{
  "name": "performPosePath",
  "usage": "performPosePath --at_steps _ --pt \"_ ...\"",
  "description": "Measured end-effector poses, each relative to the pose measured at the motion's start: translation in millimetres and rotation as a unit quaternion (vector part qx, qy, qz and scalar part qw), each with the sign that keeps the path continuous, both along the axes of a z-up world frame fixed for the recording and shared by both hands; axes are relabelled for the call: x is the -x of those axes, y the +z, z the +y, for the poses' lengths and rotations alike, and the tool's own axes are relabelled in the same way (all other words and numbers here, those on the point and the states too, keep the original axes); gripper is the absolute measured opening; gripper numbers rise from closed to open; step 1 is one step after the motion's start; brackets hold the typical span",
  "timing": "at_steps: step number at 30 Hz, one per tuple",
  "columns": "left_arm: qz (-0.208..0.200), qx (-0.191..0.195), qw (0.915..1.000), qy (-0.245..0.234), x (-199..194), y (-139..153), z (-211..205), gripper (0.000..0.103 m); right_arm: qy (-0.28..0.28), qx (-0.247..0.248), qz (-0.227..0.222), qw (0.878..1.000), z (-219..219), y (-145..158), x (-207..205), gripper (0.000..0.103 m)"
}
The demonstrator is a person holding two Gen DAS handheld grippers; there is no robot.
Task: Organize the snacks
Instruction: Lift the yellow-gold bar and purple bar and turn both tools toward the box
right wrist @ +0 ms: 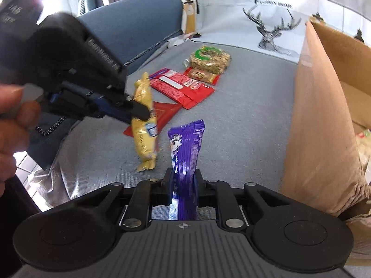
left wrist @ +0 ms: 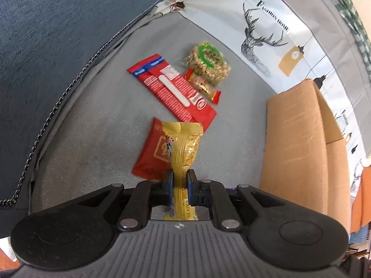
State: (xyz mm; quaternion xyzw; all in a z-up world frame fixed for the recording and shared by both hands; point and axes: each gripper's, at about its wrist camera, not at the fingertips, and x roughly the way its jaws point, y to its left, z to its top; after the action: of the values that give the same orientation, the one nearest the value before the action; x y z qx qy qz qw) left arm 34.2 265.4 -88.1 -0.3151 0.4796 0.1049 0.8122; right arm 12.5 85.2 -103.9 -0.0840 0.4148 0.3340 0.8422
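My left gripper (left wrist: 179,178) is shut on a yellow snack bar (left wrist: 185,146) and holds it above the grey cloth; the right wrist view shows that gripper (right wrist: 141,108) and the bar (right wrist: 145,125) at left. My right gripper (right wrist: 183,177) is shut on a purple snack bar (right wrist: 185,148), lifted beside the cardboard box (right wrist: 324,115). On the cloth lie a dark red packet (left wrist: 153,153), a long red wrapper (left wrist: 174,90), a small red-and-gold bar (left wrist: 204,86) and a round seed cake in clear wrap (left wrist: 208,62).
The open cardboard box (left wrist: 299,143) stands on the right of the cloth. A blue cushion with a metal chain (left wrist: 58,106) borders the left. A white deer-print cloth (left wrist: 266,34) hangs behind.
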Motion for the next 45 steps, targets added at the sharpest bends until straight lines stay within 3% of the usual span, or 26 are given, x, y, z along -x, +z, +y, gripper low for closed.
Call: performPosePath --at_steps 7,17,39,43,45 --pt "0.018 -0.005 0.9998 0.009 1 -5 4 0.013 -0.003 0.009 0.009 1.0 1 -6 -4 0.022" --pt "0.033 -0.004 0.9993 0.02 -1 -11 6 0.026 -0.004 0.024 -0.007 1.0 4 -7 -4 0.044" --pt "0.041 -0.005 0.9988 0.026 -6 -17 4 0.033 0.006 0.038 -0.011 0.999 7 -12 -4 0.045" --pt "0.044 -0.012 0.9987 0.023 -7 -18 2 0.032 0.016 0.046 -0.015 0.999 8 -13 -2 0.035" --pt "0.044 -0.016 0.9987 0.021 -7 -17 1 0.023 0.02 0.047 -0.02 0.998 10 -13 0 0.028"
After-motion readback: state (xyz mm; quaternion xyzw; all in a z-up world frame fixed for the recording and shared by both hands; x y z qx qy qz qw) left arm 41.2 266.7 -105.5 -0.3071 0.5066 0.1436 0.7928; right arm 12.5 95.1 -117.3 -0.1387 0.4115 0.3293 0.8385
